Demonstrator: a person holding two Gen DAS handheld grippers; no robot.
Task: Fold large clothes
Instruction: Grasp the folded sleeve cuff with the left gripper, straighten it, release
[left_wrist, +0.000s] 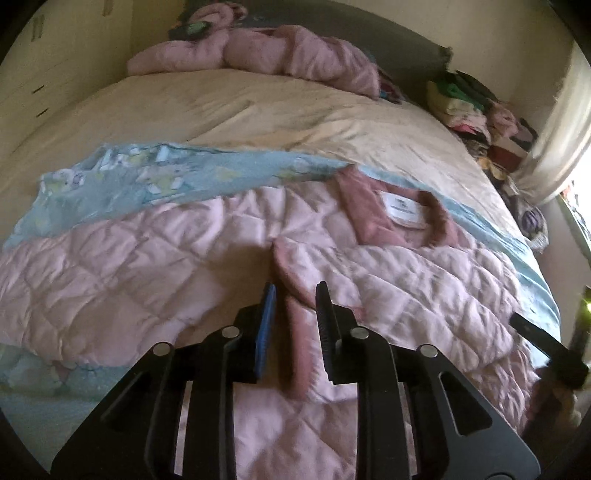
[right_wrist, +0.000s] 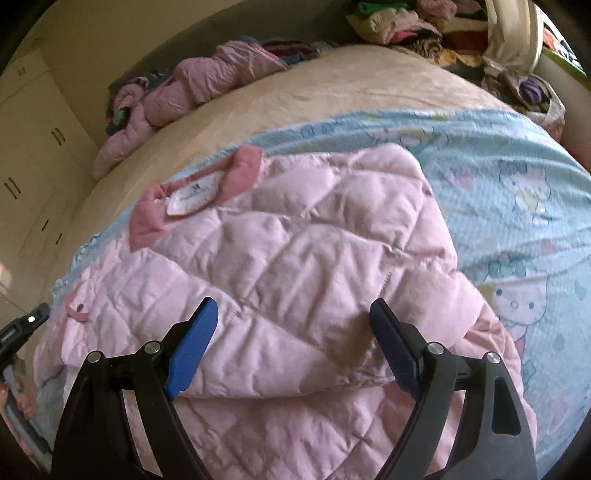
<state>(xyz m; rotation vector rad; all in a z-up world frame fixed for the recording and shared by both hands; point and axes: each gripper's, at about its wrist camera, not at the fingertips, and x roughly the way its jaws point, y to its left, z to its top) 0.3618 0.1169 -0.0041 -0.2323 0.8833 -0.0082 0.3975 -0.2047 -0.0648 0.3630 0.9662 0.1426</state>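
Observation:
A pale pink quilted jacket (left_wrist: 147, 258) (right_wrist: 295, 240) lies spread on a light-blue cartoon-print sheet (left_wrist: 110, 177) (right_wrist: 517, 184), its darker pink collar (left_wrist: 369, 218) (right_wrist: 147, 221) and white label facing up. My left gripper (left_wrist: 296, 288) hovers low over the jacket's front with its jaws only a little apart. A darker pink trim band (left_wrist: 299, 350) runs between them, and a sliver of gap shows beside the blue pad. My right gripper (right_wrist: 291, 306) stands wide open just above a sleeve (right_wrist: 258, 332) folded across the jacket, holding nothing.
The sheet lies on a bed with a cream cover (left_wrist: 258, 107) (right_wrist: 332, 81). A second pink jacket (left_wrist: 258, 55) (right_wrist: 184, 88) is bunched at the far end. Piled clothes (left_wrist: 472, 107) (right_wrist: 424, 26) crowd the far right; cupboards (right_wrist: 29, 166) stand left.

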